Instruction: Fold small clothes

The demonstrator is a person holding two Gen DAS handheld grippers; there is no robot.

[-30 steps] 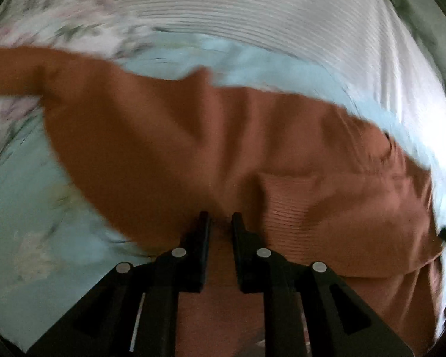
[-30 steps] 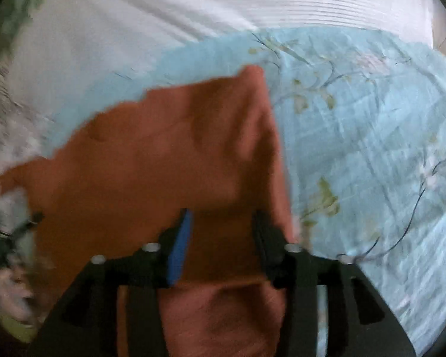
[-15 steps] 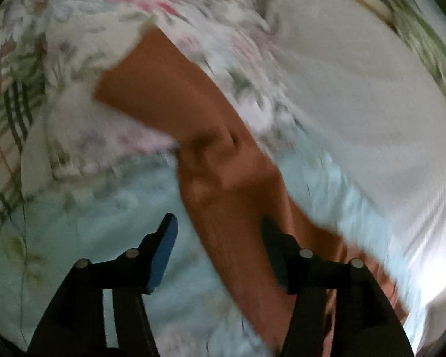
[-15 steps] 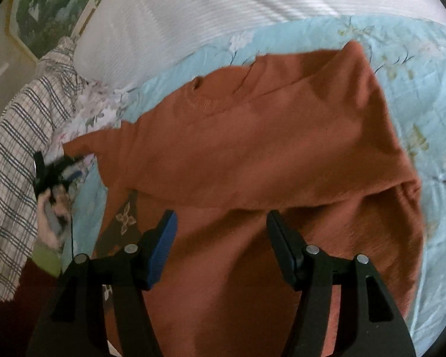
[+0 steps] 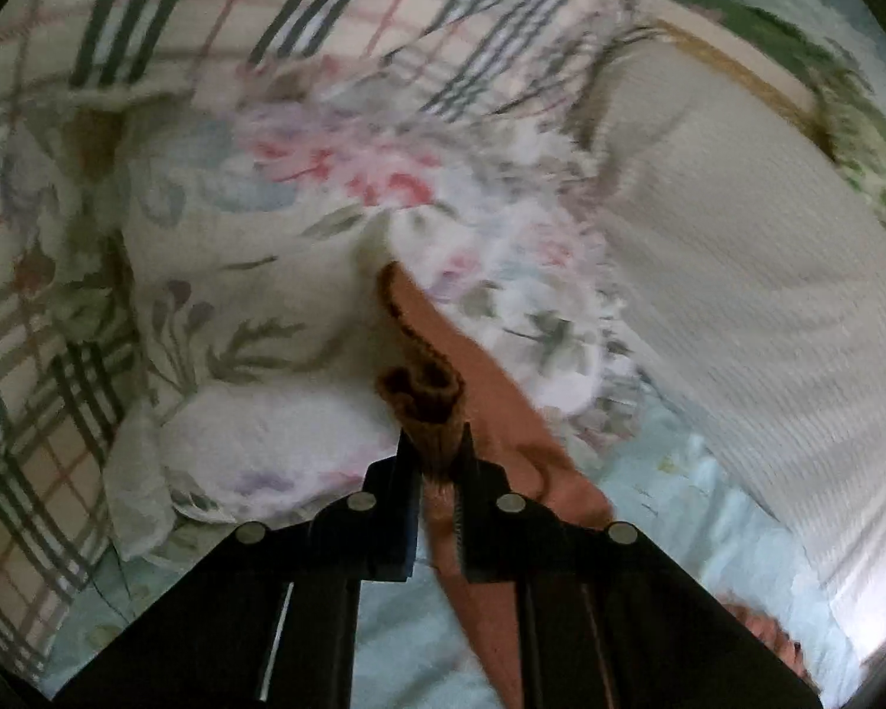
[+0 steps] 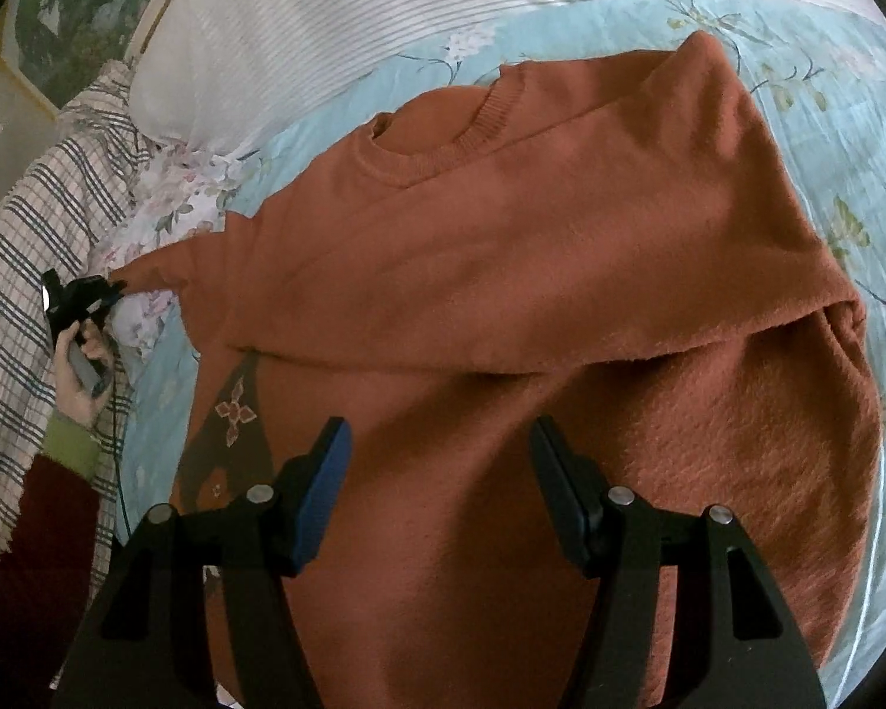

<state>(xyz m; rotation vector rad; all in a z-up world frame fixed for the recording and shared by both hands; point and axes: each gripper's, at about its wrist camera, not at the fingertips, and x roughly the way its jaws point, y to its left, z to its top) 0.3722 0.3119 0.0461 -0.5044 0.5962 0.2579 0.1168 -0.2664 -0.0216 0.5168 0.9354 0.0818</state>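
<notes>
A rust-orange sweater (image 6: 502, 272) lies on the light blue floral sheet (image 6: 827, 118), neckline (image 6: 443, 136) toward the pillows, one sleeve folded across its chest. The other sleeve (image 5: 502, 413) stretches out to the left. My left gripper (image 5: 434, 443) is shut on that sleeve's ribbed cuff (image 5: 422, 390), which bunches up between the pads. The right wrist view shows this left gripper (image 6: 82, 295) at the sleeve's end, held by a hand (image 6: 82, 378). My right gripper (image 6: 438, 431) hovers open above the sweater's lower body, with nothing between its fingers.
A white ribbed pillow (image 6: 325, 18) lies beyond the neckline. A floral pillow (image 5: 236, 236) and a plaid blanket (image 6: 18, 248) sit at the left, under and behind the stretched sleeve. The person's dark red sleeve with a green cuff (image 6: 65, 449) is at lower left.
My left gripper let go of the sweater's body, swung left along the sleeve with jaws wide, then shut on the cuff. My right gripper drew back from the folded cloth and stays open.
</notes>
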